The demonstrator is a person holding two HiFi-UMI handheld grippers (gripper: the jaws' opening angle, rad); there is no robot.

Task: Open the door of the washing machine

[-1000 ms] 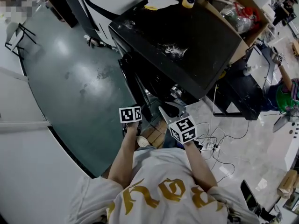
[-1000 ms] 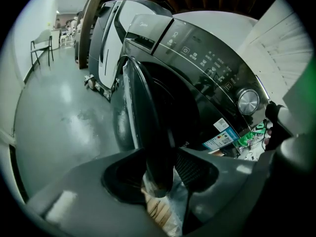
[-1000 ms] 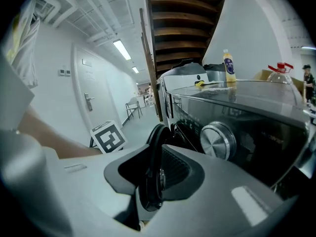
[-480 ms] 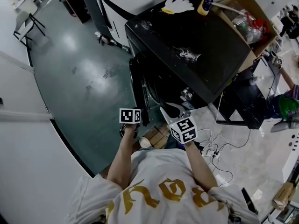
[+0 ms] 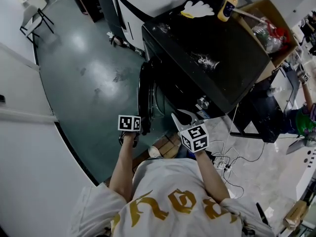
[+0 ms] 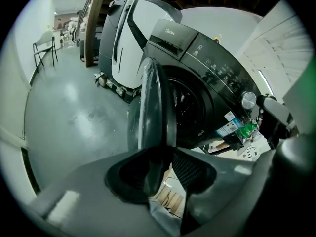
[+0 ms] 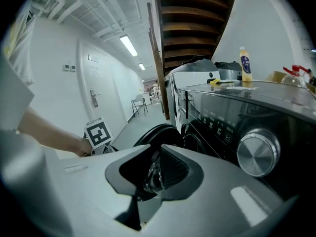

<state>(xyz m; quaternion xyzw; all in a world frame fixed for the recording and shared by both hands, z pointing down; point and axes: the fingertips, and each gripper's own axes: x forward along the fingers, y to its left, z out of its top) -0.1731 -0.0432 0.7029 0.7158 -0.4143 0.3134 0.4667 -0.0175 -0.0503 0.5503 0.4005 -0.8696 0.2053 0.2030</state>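
Observation:
The black washing machine point(image 5: 197, 43) stands in front of me with its round door point(image 5: 144, 95) swung out to the left. In the left gripper view the door point(image 6: 153, 107) shows edge-on, with the open drum point(image 6: 190, 112) behind it. My left gripper point(image 5: 134, 130) point(image 6: 165, 174) is shut on the door's lower rim, which runs down between its jaws. My right gripper point(image 5: 183, 117) point(image 7: 155, 172) hangs in front of the control panel, below the silver dial point(image 7: 256, 152). Its jaws have just been closing and stand apart with nothing between them.
On the machine's top sit a yellow bottle point(image 5: 227, 8), a white glove point(image 5: 197, 8) and a cardboard box point(image 5: 269, 23). A white appliance point(image 6: 126, 43) stands behind. Cables and a power strip point(image 5: 222, 157) and a small carton point(image 5: 168, 144) lie on the floor by my feet.
The door has swung further open to the left, and my left gripper has moved left with it. The right gripper has stayed about where it was.

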